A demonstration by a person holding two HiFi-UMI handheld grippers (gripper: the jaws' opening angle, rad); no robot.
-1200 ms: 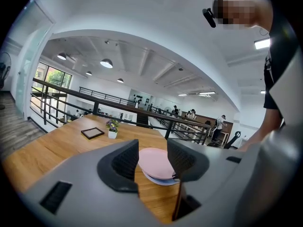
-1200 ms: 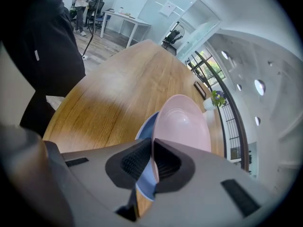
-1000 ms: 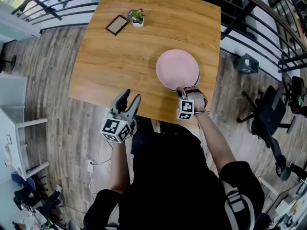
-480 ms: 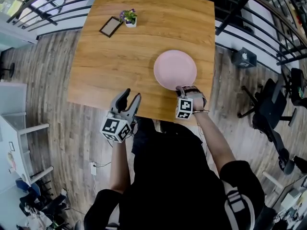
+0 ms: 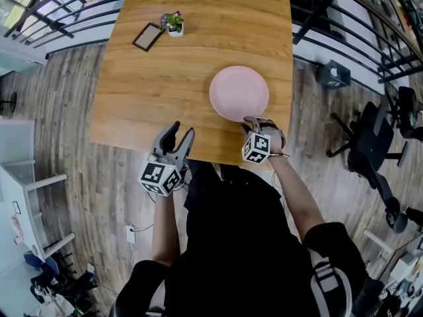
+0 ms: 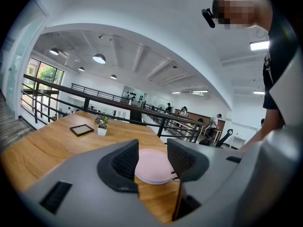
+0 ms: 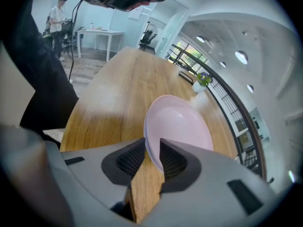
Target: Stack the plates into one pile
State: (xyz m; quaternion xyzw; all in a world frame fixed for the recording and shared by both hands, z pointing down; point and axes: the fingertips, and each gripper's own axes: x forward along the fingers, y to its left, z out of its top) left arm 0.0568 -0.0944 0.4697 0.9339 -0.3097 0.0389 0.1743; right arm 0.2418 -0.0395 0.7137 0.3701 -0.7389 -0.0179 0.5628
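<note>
A pile of pink plates [image 5: 239, 92] rests on the wooden table [image 5: 165, 78], right of centre and near the front edge. My right gripper [image 5: 253, 121] reaches over that edge to the pile's near rim. In the right gripper view the top plate [image 7: 182, 126] has its rim between the right gripper's [image 7: 152, 156] jaws, which are opening, and the pads no longer clamp it. My left gripper [image 5: 180, 131] hovers at the table's front edge, left of the pile, open and empty. In the left gripper view the pile [image 6: 152, 167] shows beyond the left gripper's [image 6: 152, 150] spread fingers.
A small potted plant [image 5: 174, 24] and a dark picture frame [image 5: 147, 36] stand at the table's far left. Black railings run behind and to the right of the table. An office chair [image 5: 377, 144] stands on the wooden floor to the right.
The top plate sat offset over the one beneath a second ago and now lies flush on the pile. The right gripper stays at the rim. The left gripper has not moved.
</note>
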